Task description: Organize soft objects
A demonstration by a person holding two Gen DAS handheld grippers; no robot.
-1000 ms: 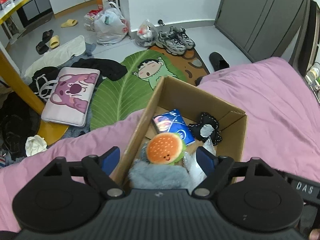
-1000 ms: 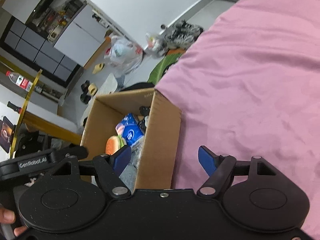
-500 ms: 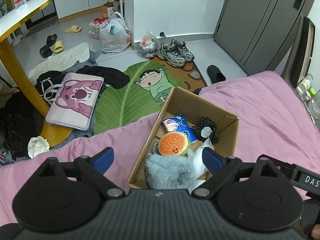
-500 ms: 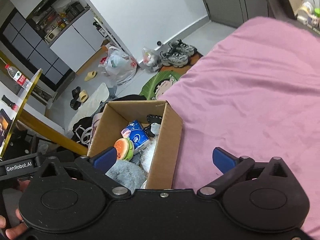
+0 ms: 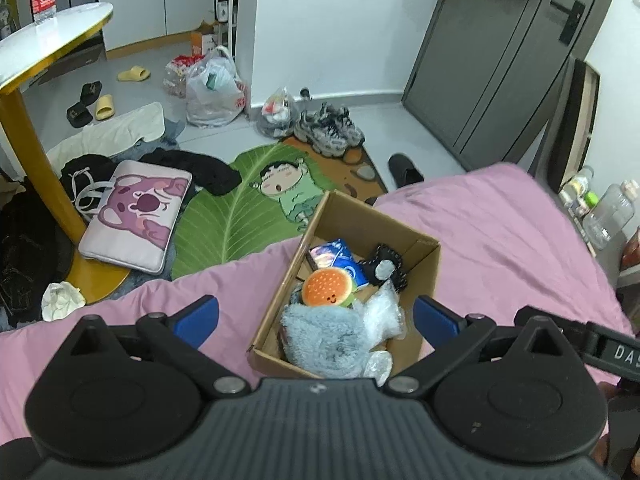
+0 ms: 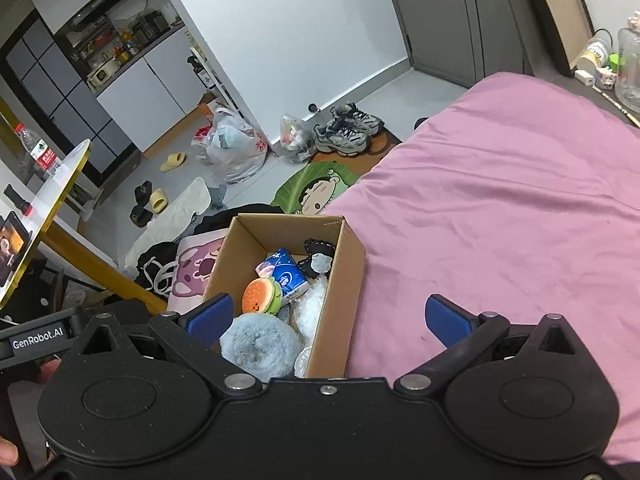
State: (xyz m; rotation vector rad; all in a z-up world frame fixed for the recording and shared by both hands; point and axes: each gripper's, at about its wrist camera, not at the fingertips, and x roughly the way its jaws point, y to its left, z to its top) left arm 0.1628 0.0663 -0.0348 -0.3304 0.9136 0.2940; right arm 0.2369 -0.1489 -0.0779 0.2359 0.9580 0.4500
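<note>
Cardboard box (image 5: pixel 422 258) sits open on the pink bedsheet (image 5: pixel 500 240) near the bed's edge, holding a burger plush (image 5: pixel 326 289), a fluffy blue-grey bundle (image 5: pixel 324 338), a blue tissue pack (image 5: pixel 342 258), a black pouch (image 5: pixel 386 266) and crinkled clear plastic (image 5: pixel 384 312). Whatever lies beneath the bundle is hidden, and the box's near end is cut off by the gripper body. Left gripper (image 5: pixel 316 316) and right gripper (image 6: pixel 328 314) hang above with jaws spread wide and empty; both have just been opening, and both views show the box smaller and farther than a second ago.
</note>
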